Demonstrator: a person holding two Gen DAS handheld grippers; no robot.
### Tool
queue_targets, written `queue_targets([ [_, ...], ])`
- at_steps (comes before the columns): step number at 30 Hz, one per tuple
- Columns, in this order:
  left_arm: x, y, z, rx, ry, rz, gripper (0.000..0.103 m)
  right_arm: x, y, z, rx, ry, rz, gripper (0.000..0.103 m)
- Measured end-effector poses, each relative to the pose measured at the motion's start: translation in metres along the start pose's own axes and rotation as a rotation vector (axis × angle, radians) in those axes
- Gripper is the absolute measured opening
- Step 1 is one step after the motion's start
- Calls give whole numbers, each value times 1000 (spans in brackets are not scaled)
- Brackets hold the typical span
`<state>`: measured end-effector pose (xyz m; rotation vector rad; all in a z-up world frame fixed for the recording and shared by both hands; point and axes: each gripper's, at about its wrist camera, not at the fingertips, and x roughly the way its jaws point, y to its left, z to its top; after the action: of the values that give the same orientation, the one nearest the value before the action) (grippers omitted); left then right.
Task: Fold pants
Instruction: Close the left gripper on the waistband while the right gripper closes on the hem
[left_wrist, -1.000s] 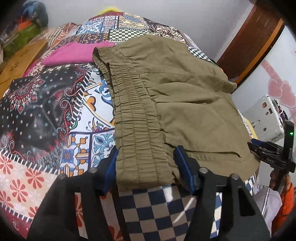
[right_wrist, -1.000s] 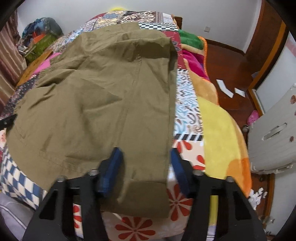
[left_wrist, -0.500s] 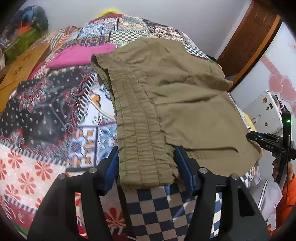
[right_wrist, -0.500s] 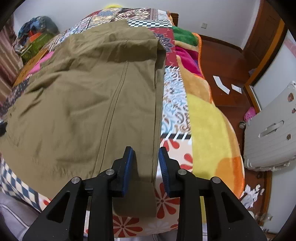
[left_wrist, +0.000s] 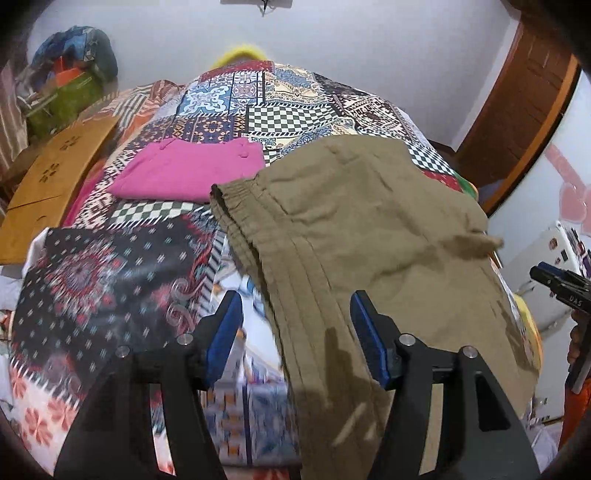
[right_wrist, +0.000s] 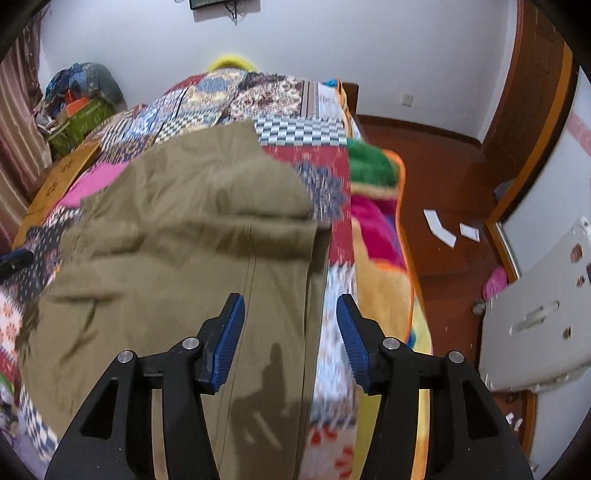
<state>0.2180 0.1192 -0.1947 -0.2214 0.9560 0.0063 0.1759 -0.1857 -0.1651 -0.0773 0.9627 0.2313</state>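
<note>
On the bed's patchwork quilt (left_wrist: 110, 266) the olive pants (left_wrist: 369, 236) lie doubled over beside a folded pink garment (left_wrist: 188, 173), probably laid flat there so the next fold lands square. The left hand-held gripper (left_wrist: 295, 332) hangs tilted down over the waistband, released, cloth between but untouched; the right hand-held gripper (right_wrist: 290, 332) is opening over the side edge, gripping nothing.
</note>
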Motion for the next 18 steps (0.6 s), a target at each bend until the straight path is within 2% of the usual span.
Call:
queue_targets([
  [2, 15, 4, 9, -13, 9, -3, 61, 9, -3, 14, 4, -21, -6, 59],
  [7, 56, 13, 26, -37, 49, -10, 61, 37, -8, 45, 18, -29, 4, 59],
  [11, 82, 20, 29, -49, 89, -27, 58, 76, -12, 66, 22, 11, 38, 59],
  [14, 90, 18, 31, -37, 86, -27, 54, 105, -13, 73, 30, 59, 52, 59],
  [15, 90, 17, 32, -29, 80, -27, 46, 110, -14, 73, 32, 63, 57, 52],
  [16, 90, 16, 33, -20, 77, -33, 43, 116, -14, 74, 33, 62, 56, 36],
  [17, 90, 13, 35, -3, 65, -6, 34, 119, -13, 73, 30, 74, 67, 28],
  [18, 90, 12, 35, 12, 57, 12, 32, 120, -13, 73, 30, 86, 82, 17],
])
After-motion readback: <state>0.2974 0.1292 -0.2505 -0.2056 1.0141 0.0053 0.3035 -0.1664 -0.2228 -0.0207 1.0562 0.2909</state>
